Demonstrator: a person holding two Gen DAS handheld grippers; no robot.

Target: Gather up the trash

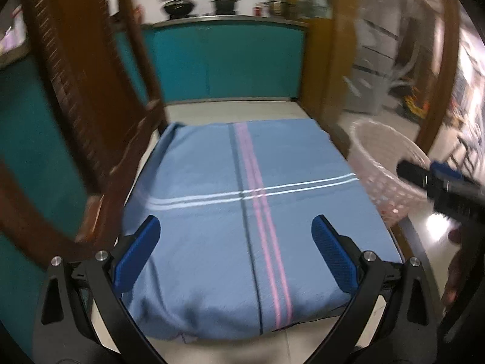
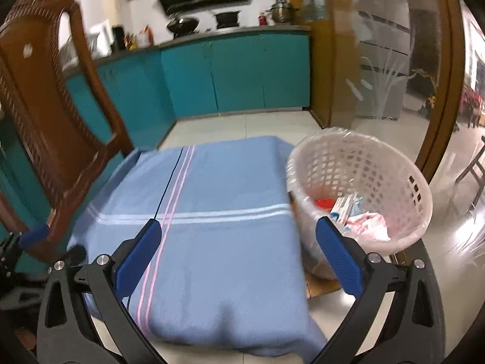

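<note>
A pale pink plastic basket (image 2: 391, 188) lined with clear film stands at the right edge of a table under a blue striped cloth (image 2: 212, 227). Trash (image 2: 360, 218) lies inside it: a red piece, a white and blue wrapper, pink crumpled plastic. My right gripper (image 2: 236, 227) hangs open above the cloth's near right part, its right finger in front of the basket, nothing between the pads. My left gripper (image 1: 236, 224) is open over the middle of the cloth (image 1: 242, 212), holding nothing. The basket (image 1: 382, 163) shows at the right in the left wrist view, with the right gripper's body (image 1: 448, 188) in front of it.
A brown plastic chair (image 2: 45, 106) stands against the table's left side. Teal kitchen cabinets (image 2: 236, 75) run along the back with pots on the counter. A wooden-framed glass door (image 2: 379, 60) is at the right. Pale floor tiles (image 2: 242, 124) lie beyond the table.
</note>
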